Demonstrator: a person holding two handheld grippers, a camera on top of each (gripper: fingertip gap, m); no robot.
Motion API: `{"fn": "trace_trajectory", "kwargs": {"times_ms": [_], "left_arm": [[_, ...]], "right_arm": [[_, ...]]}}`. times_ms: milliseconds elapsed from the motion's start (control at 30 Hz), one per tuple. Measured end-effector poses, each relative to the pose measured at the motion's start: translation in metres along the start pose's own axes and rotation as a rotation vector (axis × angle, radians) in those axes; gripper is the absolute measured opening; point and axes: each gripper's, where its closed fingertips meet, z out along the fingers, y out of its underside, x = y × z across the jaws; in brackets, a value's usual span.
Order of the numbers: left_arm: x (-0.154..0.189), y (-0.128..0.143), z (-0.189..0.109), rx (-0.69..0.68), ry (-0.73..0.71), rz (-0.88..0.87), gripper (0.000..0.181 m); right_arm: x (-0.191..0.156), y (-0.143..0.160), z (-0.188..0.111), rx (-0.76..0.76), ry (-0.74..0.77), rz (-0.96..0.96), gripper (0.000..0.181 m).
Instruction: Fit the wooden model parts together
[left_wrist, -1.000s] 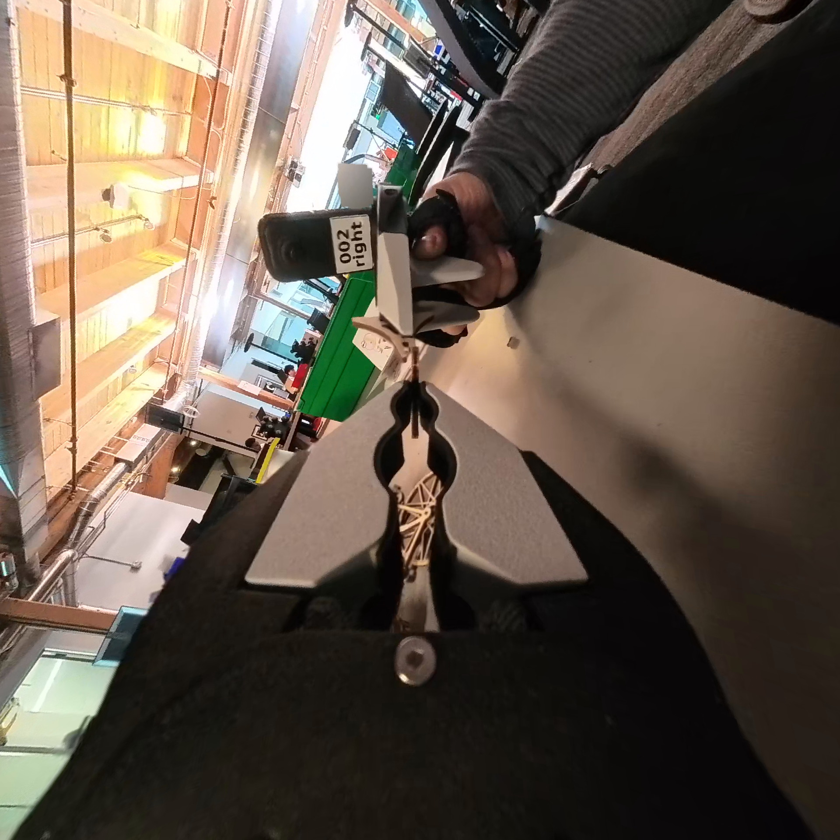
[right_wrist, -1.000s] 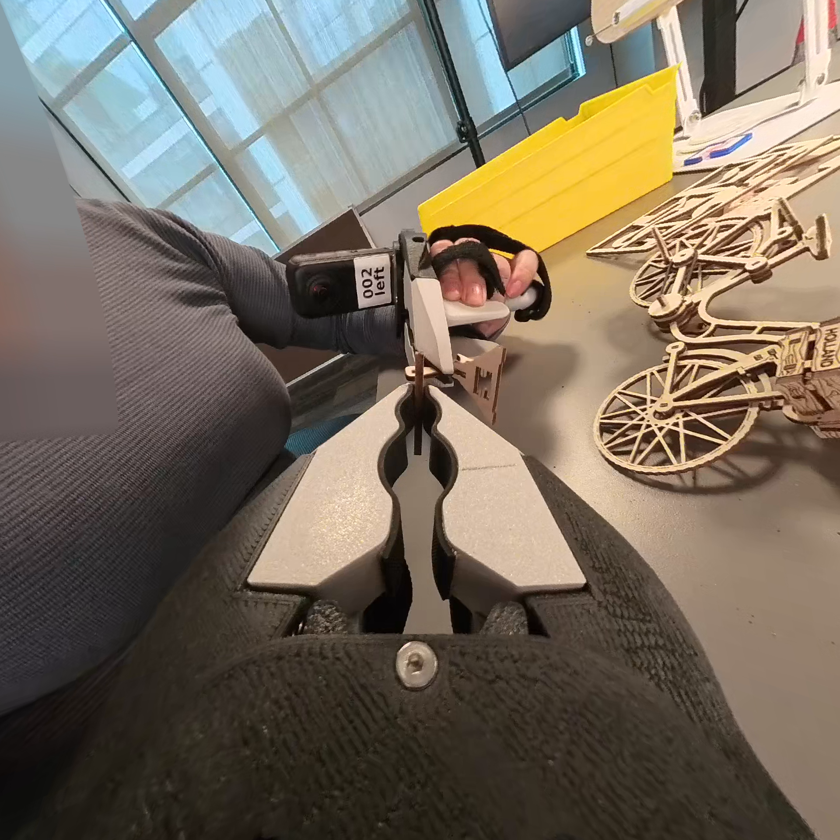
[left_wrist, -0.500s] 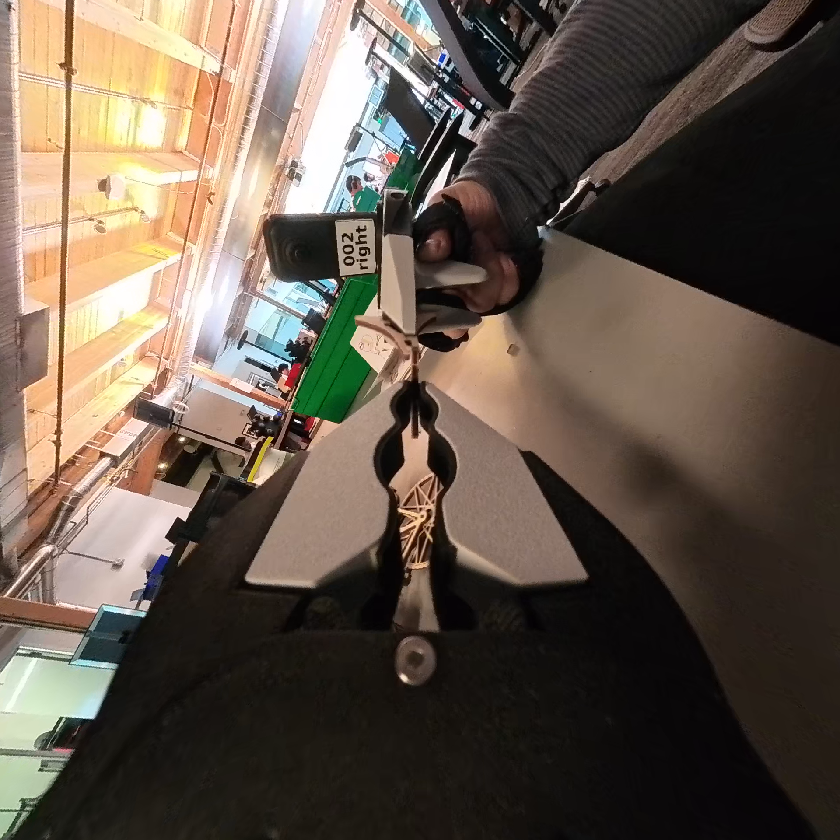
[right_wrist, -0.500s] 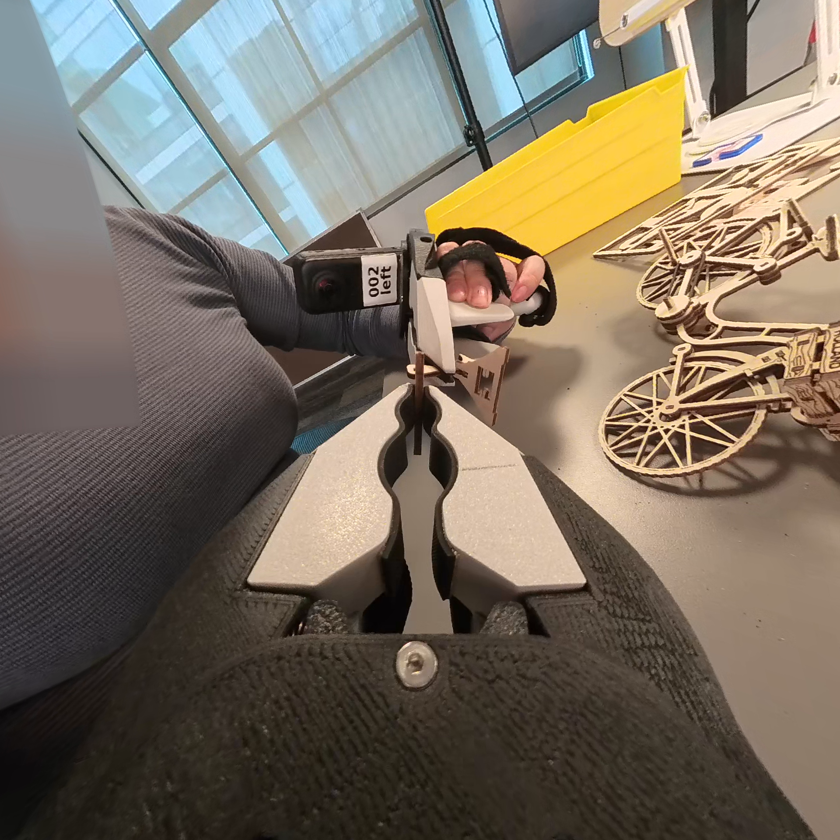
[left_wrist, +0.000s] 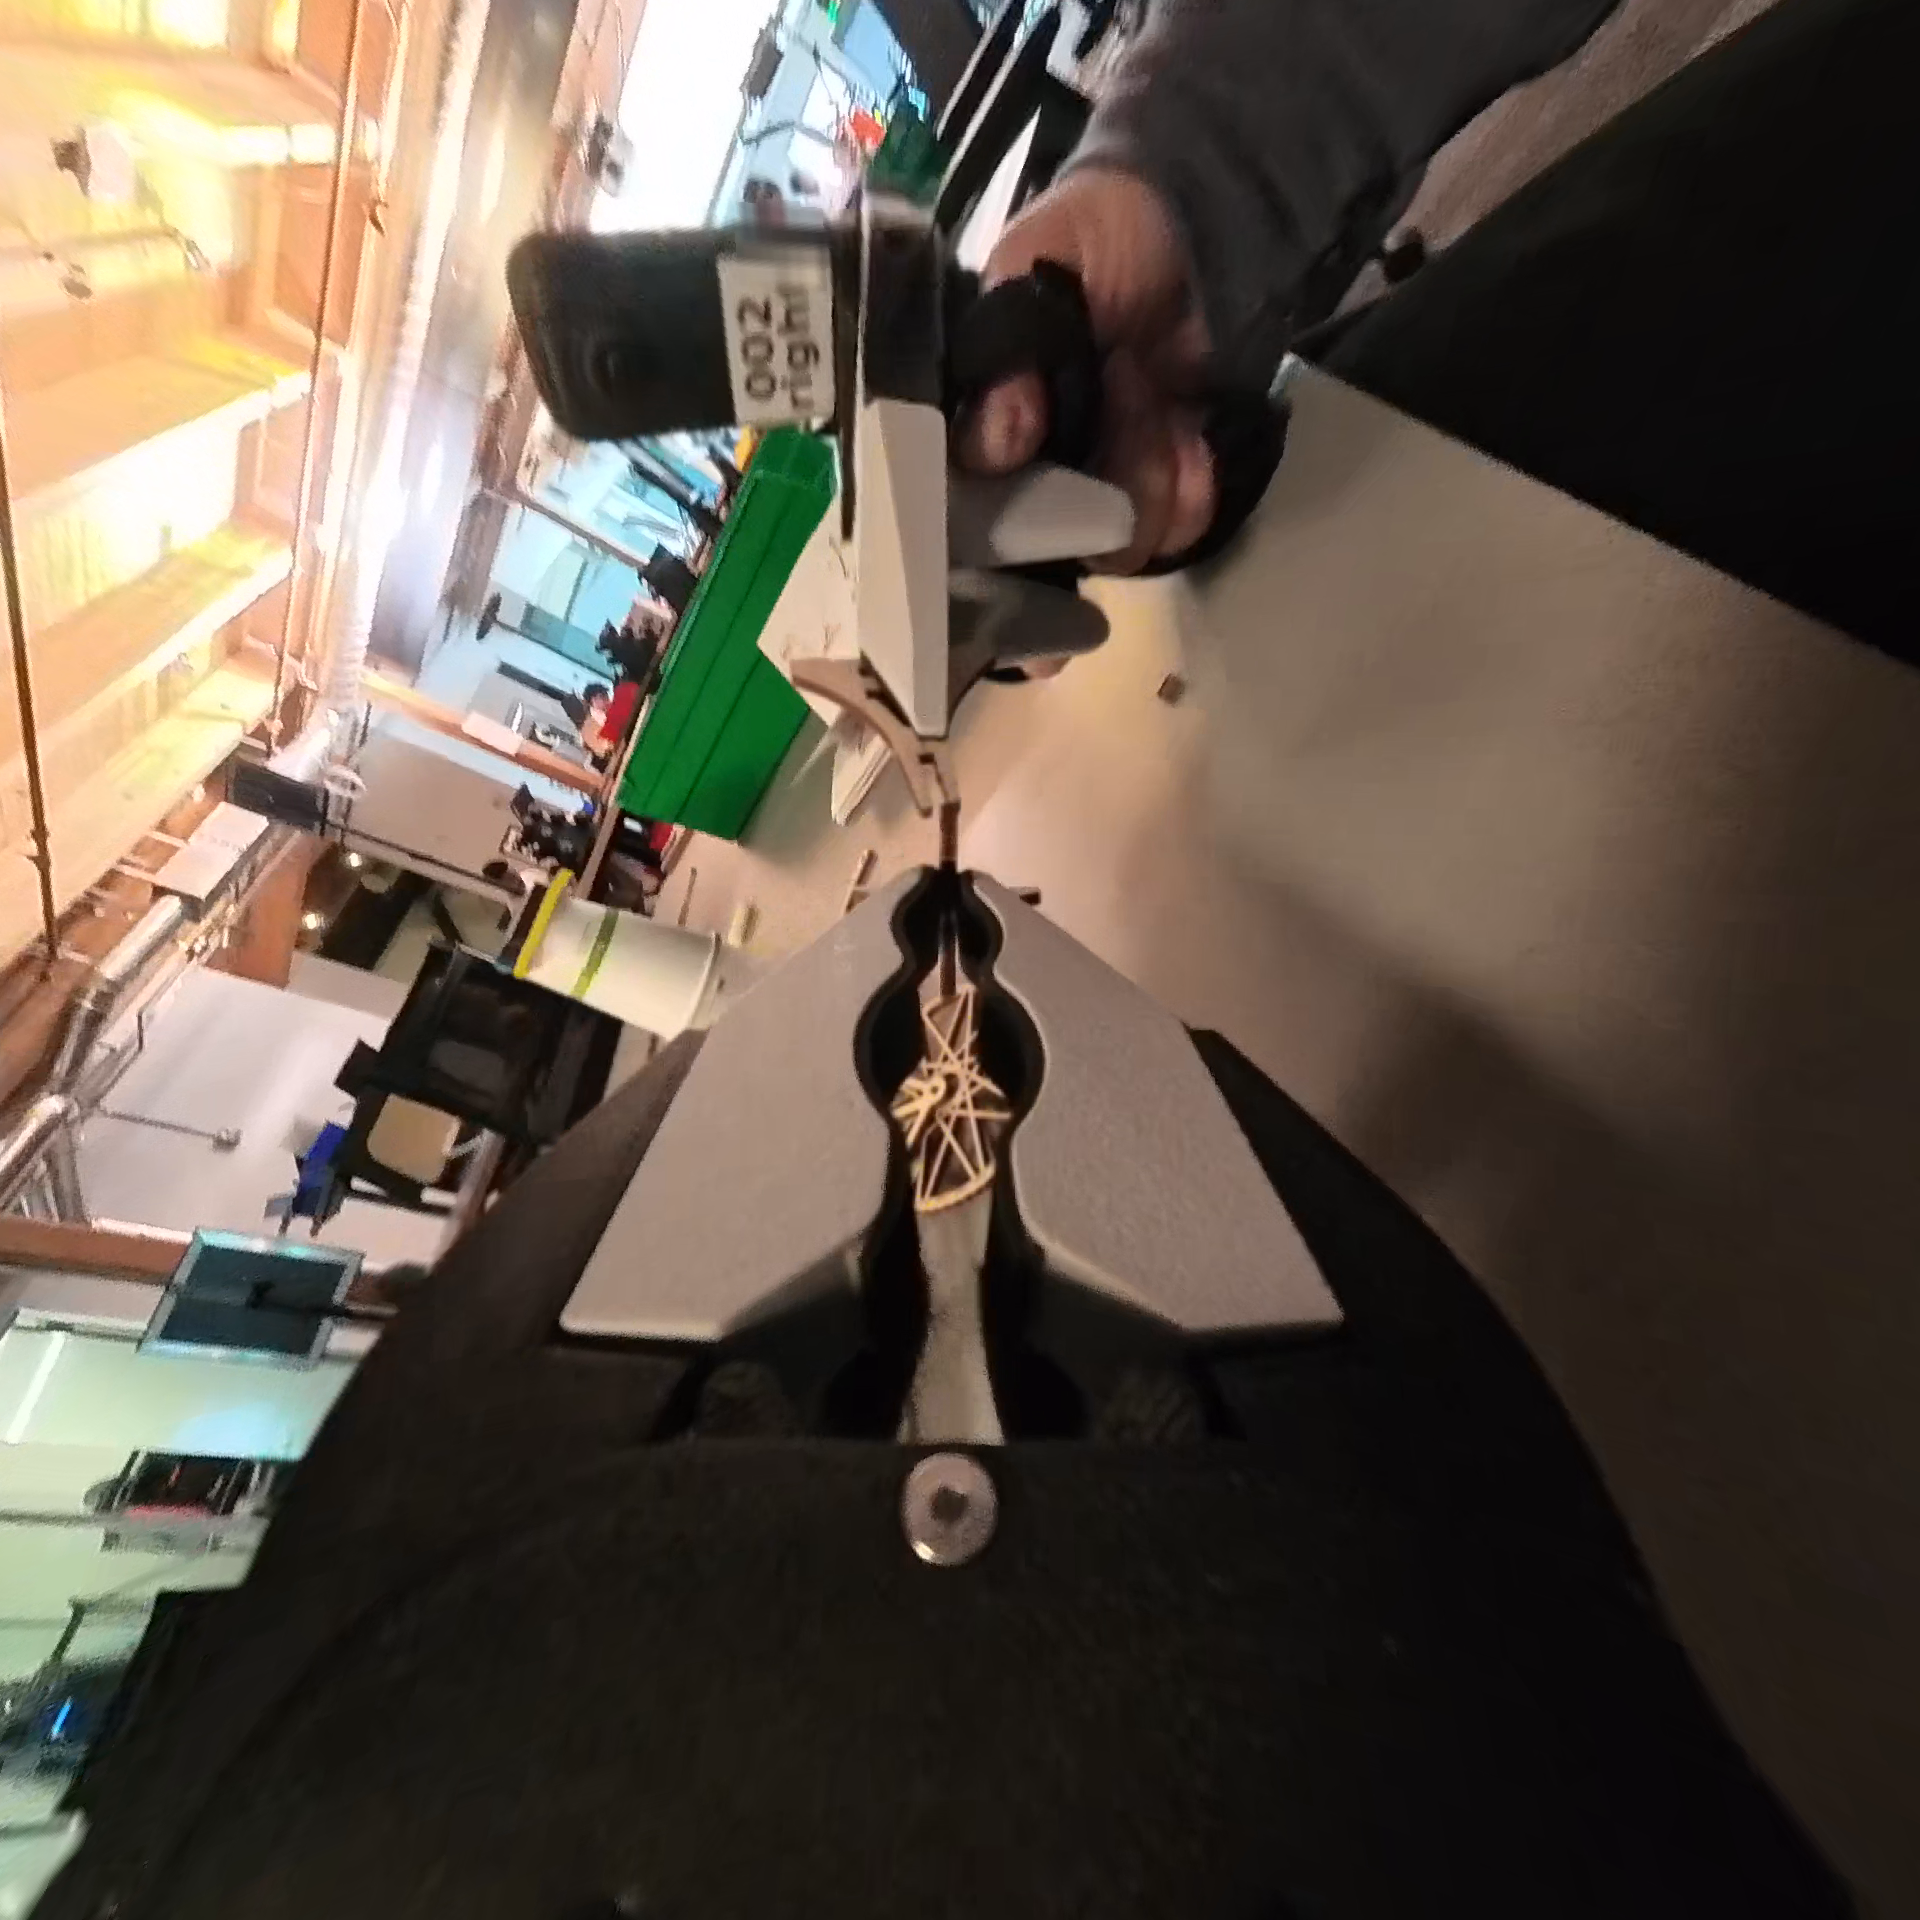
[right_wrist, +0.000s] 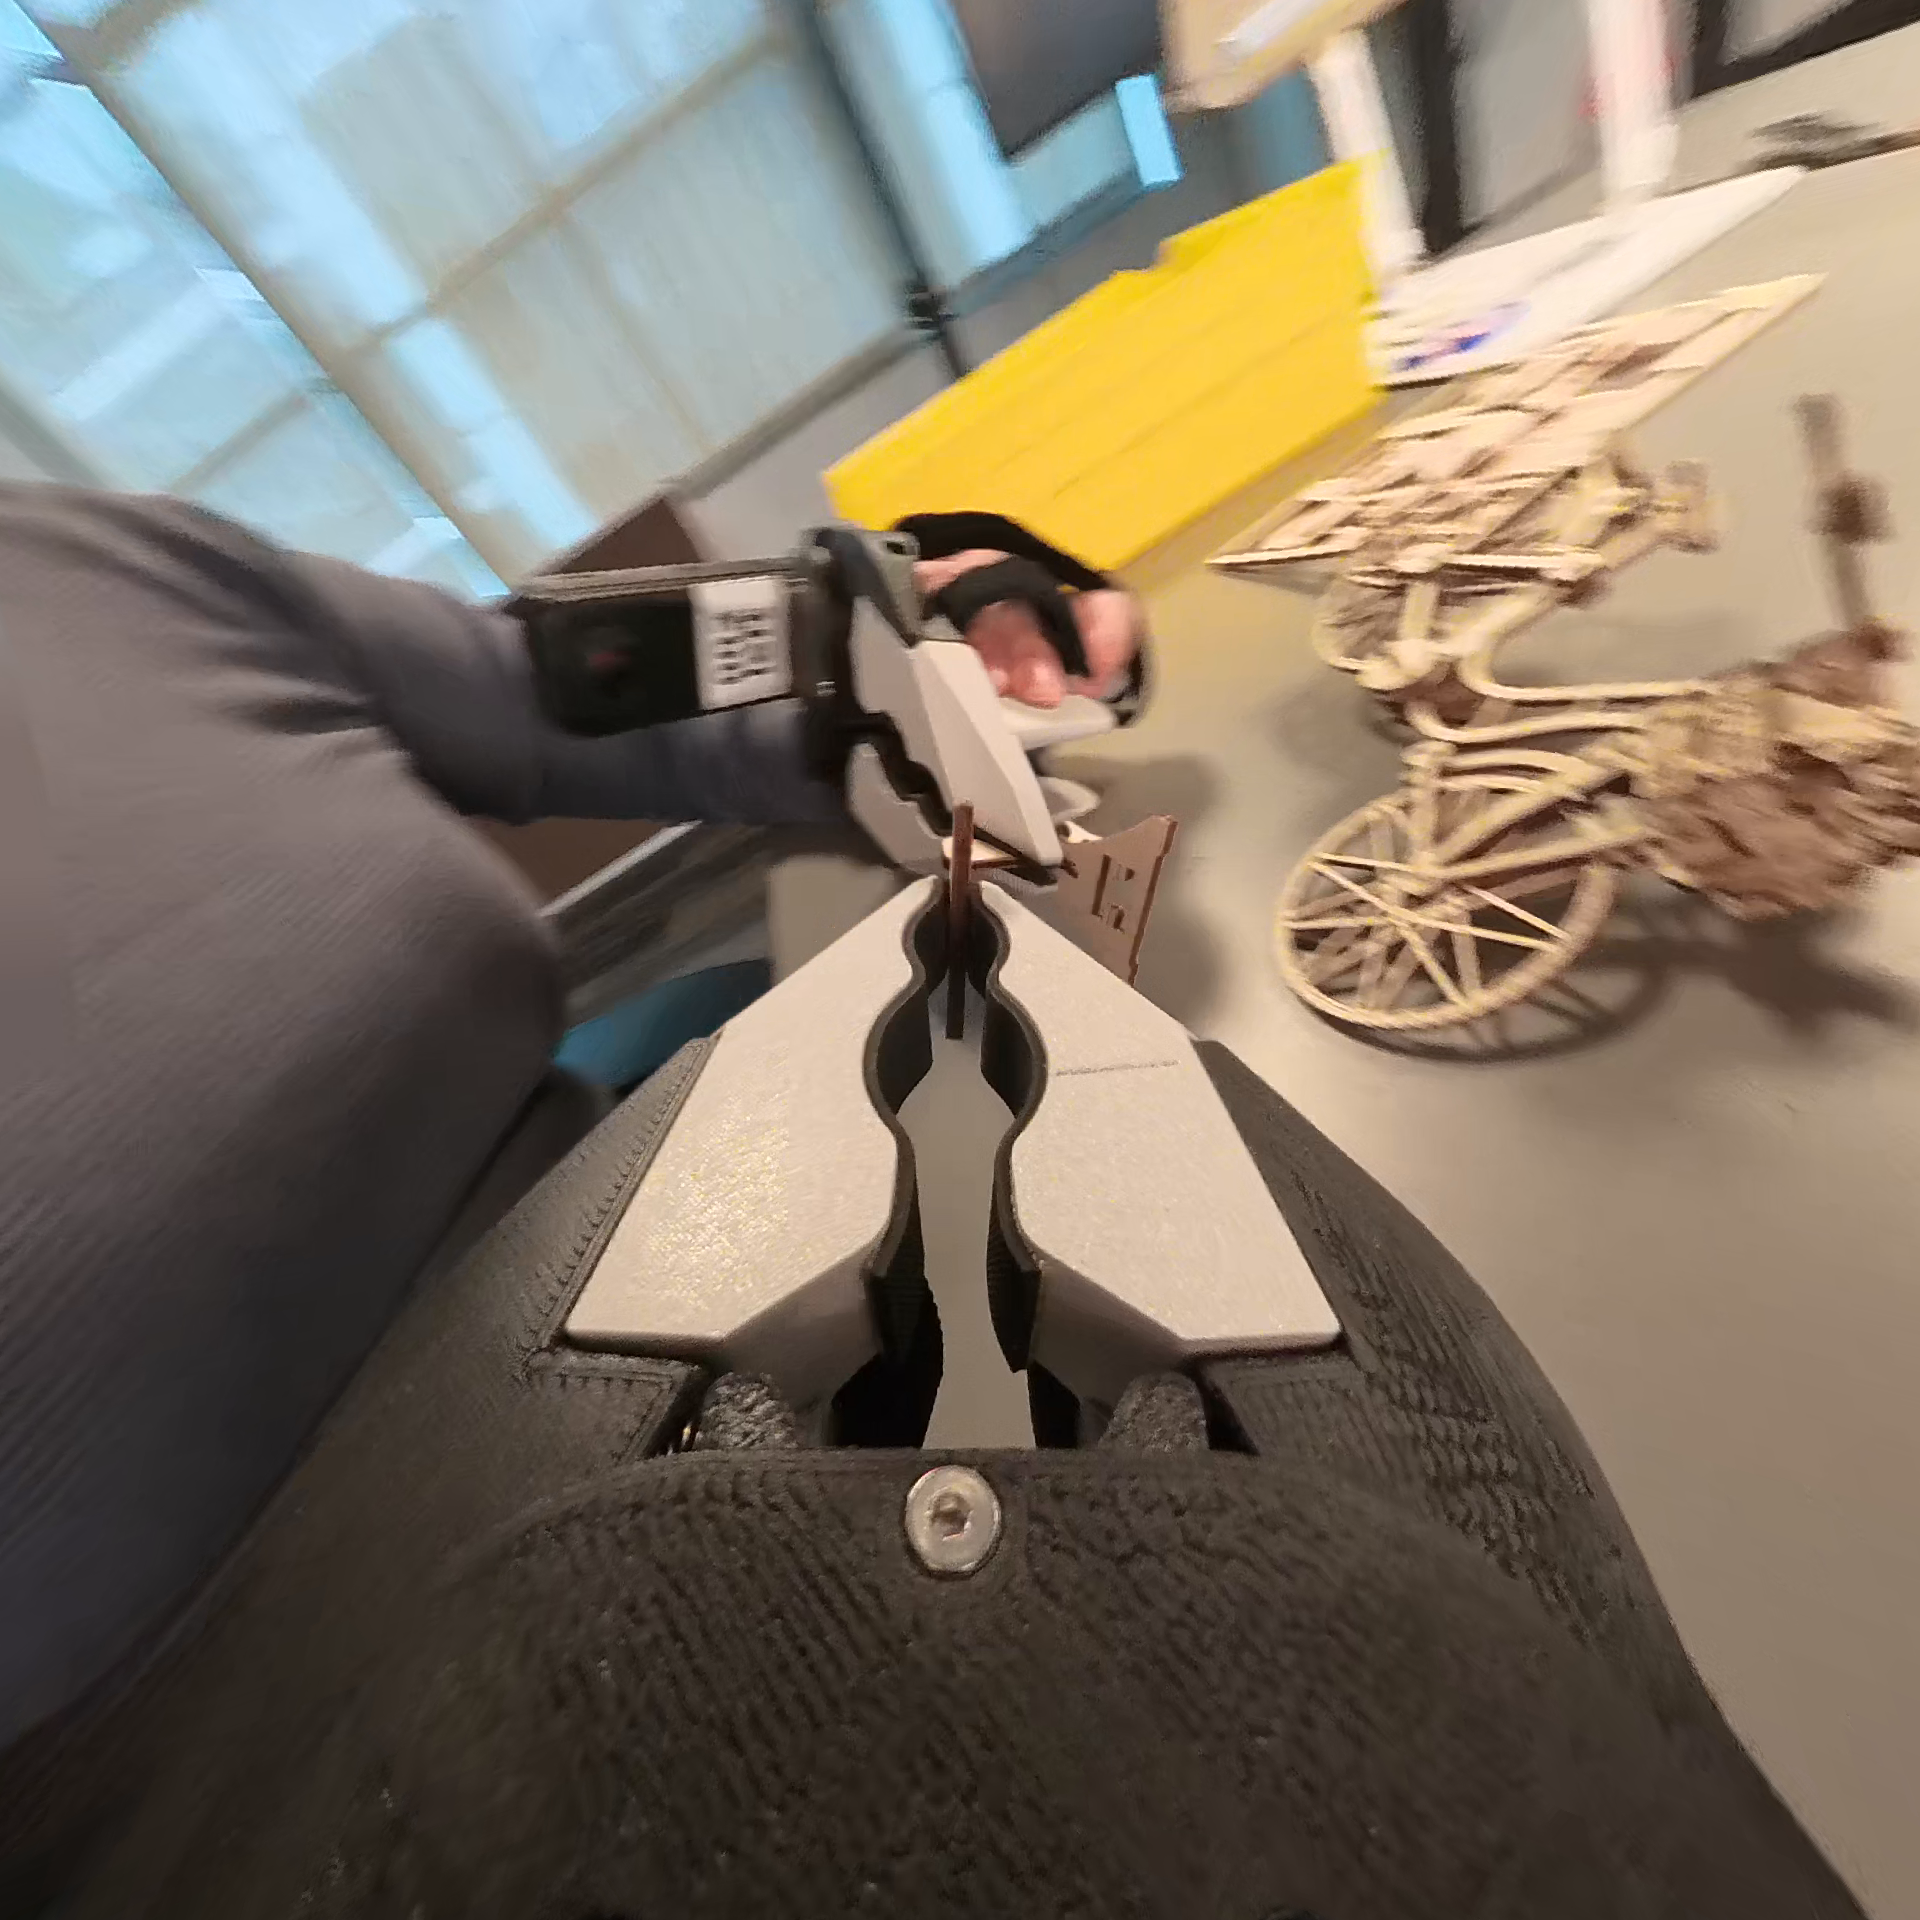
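Grey desk (right_wrist: 1558, 1195) carries a wooden bicycle model (right_wrist: 1455, 914) at 3 o'clock; each hand-held gripper (right_wrist: 958, 914) (left_wrist: 945, 883) pinches a thin brown plywood part (right_wrist: 1117, 899), and misaligned pressing could snap one.

Gripper fingers (right_wrist: 779, 1174) grey, housing black. Held part (right_wrist: 1117, 899) dark brown. Bicycle (right_wrist: 1455, 914) pale wood, spoked. Bin (right_wrist: 1143, 416) yellow. Crate (left_wrist: 727, 665) green. Table (right_wrist: 1662, 1247) grey.

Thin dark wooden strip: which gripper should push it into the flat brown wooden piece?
Probably right. The right gripper is shut on the thin dark wooden strip, upright against the flat brown wooden piece; the left gripper just holds that piece roughly level.
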Motion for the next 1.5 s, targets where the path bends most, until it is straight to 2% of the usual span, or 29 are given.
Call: {"fn": "trace_trajectory", "kwargs": {"times_ms": [167,300,433,600,1067,1300,1500], "left_arm": [[0.008,0.007,0.006,-0.065,0.06,-0.082,0.0],[0.004,0.016,0.009,-0.124,0.024,-0.062,0.001],[-0.006,0.01,0.004,-0.076,-0.032,-0.058,0.0],[-0.011,-0.001,0.002,-0.008,-0.064,-0.051,0.001],[-0.007,0.0,0.002,-0.011,-0.04,-0.052,0.0],[-0.01,0.022,0.005,-0.174,-0.072,-0.071,0.0],[-0.011,0.027,0.006,-0.194,-0.06,-0.178,0.0]], "right_arm": [[0.016,0.002,0.0,-0.004,0.175,-0.009,0.0],[0.009,0.002,0.005,0.006,0.133,0.003,0.0],[0.01,-0.008,-0.005,0.1,0.116,0.037,0.0],[0.003,-0.008,-0.004,0.099,0.068,0.038,0.0],[0.001,-0.006,0.003,0.086,0.057,0.047,0.0],[0.019,-0.005,0.007,0.081,0.289,-0.013,0.0],[0.031,-0.006,0.01,0.087,0.439,-0.038,0.0]]}}
